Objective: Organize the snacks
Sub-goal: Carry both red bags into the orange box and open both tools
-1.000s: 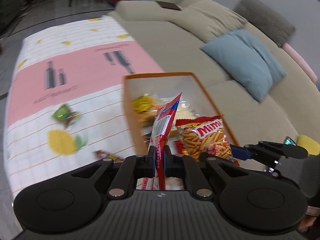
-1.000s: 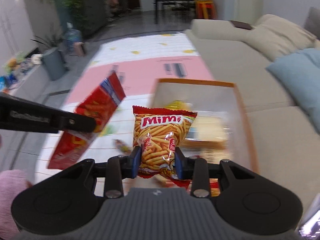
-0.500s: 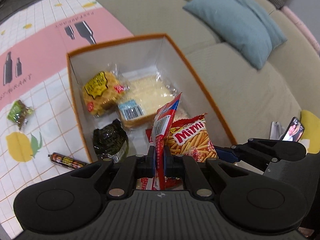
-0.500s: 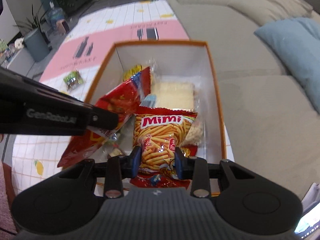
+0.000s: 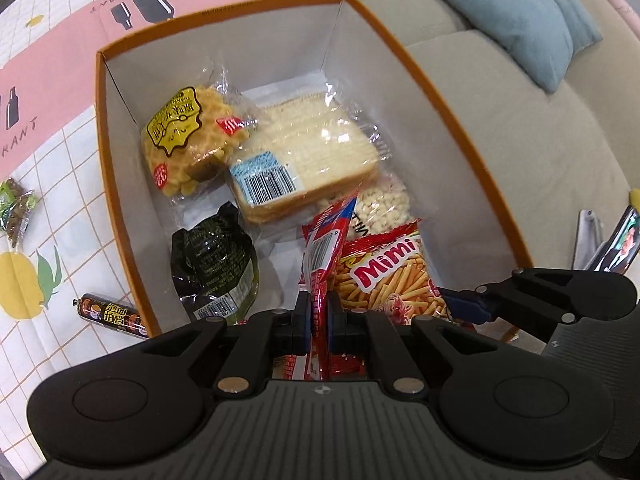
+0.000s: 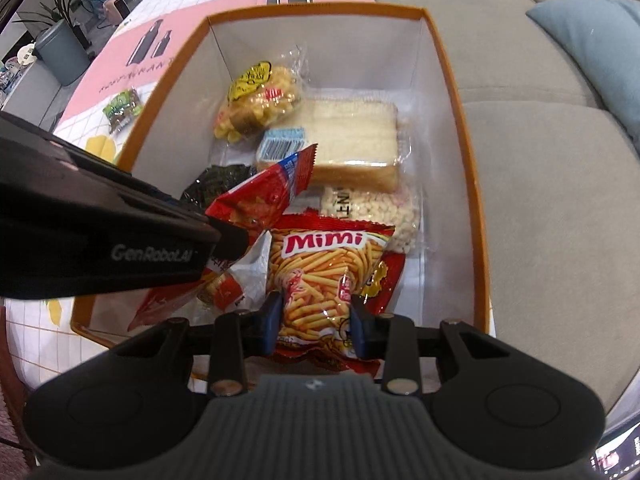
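Glossy red Mimi packet, crinkled.

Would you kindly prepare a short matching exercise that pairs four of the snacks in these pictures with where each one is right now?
Things:
1. Mimi bag
2. red packet
3. sliced bread
4. small sausage

Places:
A. on the tablecloth, outside the box
B. held in the left claw
C. lying on the box floor
D. held in the right claw

Pairs: 1-D, 2-B, 3-C, 4-A
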`<action>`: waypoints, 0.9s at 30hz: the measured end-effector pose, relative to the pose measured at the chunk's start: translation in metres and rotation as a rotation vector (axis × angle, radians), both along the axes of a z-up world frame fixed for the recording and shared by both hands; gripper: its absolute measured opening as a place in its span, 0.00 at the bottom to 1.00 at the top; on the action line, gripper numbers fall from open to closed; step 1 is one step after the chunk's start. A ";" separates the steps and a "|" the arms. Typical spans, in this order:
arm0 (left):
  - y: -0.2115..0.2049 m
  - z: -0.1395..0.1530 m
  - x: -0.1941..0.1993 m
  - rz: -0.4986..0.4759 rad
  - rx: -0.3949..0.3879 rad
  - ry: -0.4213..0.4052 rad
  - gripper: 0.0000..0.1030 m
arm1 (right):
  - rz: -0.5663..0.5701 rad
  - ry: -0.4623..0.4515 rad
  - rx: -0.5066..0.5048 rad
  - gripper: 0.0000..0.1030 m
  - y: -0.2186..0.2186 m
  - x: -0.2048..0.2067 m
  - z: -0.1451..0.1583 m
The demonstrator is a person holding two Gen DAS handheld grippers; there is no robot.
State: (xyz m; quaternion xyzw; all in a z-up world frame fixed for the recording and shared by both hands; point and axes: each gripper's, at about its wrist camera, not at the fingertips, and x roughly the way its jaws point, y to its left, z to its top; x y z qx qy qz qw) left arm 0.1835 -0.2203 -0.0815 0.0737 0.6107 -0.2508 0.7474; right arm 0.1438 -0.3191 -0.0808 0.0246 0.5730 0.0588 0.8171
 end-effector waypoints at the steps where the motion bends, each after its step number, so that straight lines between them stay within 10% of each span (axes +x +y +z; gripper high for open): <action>1: 0.000 -0.001 0.001 -0.001 0.002 0.004 0.07 | 0.000 0.004 0.001 0.32 -0.001 0.000 -0.002; 19: 0.002 -0.012 0.002 0.010 0.033 0.025 0.13 | 0.004 0.020 -0.009 0.48 0.004 0.003 -0.006; 27: 0.014 0.017 -0.007 0.009 0.004 -0.037 0.40 | 0.017 -0.009 -0.065 0.67 0.011 0.001 0.012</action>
